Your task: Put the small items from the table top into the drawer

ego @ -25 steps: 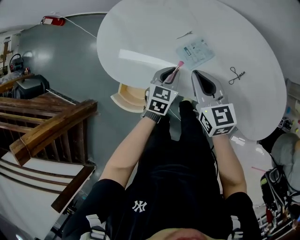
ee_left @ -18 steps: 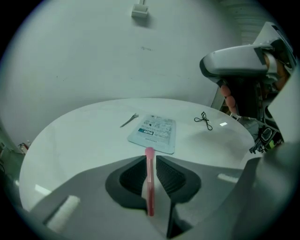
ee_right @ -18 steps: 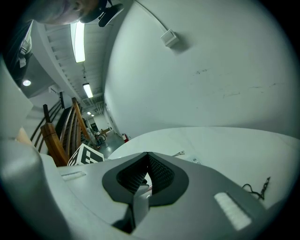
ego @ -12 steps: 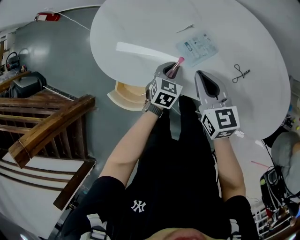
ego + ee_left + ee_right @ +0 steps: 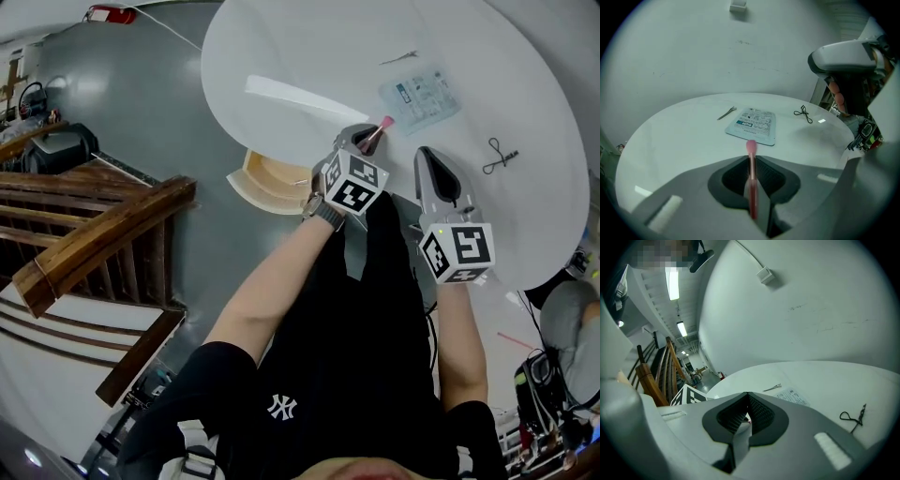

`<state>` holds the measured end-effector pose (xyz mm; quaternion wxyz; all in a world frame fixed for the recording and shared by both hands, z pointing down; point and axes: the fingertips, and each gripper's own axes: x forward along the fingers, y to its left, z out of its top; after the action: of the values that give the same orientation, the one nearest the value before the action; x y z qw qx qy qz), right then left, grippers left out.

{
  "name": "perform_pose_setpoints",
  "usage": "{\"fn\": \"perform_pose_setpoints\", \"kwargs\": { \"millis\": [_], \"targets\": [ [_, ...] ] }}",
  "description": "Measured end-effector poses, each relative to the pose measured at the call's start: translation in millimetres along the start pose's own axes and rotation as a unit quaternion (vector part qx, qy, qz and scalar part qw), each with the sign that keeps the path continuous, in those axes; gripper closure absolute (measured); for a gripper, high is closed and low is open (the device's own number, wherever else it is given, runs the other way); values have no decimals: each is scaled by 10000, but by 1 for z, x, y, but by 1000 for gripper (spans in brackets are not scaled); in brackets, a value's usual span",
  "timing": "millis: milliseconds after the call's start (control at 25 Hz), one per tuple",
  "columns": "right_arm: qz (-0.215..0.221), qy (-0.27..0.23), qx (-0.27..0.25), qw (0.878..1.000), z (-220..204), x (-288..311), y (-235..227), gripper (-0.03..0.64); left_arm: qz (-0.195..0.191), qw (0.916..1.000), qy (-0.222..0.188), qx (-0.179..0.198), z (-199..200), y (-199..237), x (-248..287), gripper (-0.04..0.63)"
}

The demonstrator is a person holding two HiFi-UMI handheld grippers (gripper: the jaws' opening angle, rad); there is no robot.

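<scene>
Left gripper (image 5: 368,140) grasping a pink brush (image 5: 385,123) above the round white surface (image 5: 309,56); right gripper (image 5: 427,157) clenched on nothing.

Head view: both grippers are held over the near edge of the surface, the left one just beside the open wooden drawer (image 5: 267,178), which juts out from under the surface. A printed sachet (image 5: 420,94), a thin metal hair clip (image 5: 405,58) and a small black wire item (image 5: 500,155) lie farther out on the surface.
Left gripper view: the jaws are pressed onto the brush's thin pink handle, with its soft tip poking forward toward the sachet. The other gripper is raised at the right.
Right gripper view: the jaws meet with nothing between them, and the three items lie ahead on the surface.
</scene>
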<state>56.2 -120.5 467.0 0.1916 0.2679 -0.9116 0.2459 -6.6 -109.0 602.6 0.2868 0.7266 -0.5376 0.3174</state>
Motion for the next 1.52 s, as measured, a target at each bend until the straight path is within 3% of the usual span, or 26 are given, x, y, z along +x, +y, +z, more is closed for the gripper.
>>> {"fn": "perform_pose_setpoints", "kwargs": {
  "millis": [400,760,1520],
  "targets": [
    [162,-45,-34,9999,3,10,40,595,-38,9997,-222,-97,-9,4,-48,549],
    [346,-81,-122,9993,-5,23,95,595,71,9991,-325,-254,-42,23,-97,549],
    [393,-172,-216,9988,-39,33,190,595,-70,9999,-83,123,-149,47,-164,549]
  ]
}}
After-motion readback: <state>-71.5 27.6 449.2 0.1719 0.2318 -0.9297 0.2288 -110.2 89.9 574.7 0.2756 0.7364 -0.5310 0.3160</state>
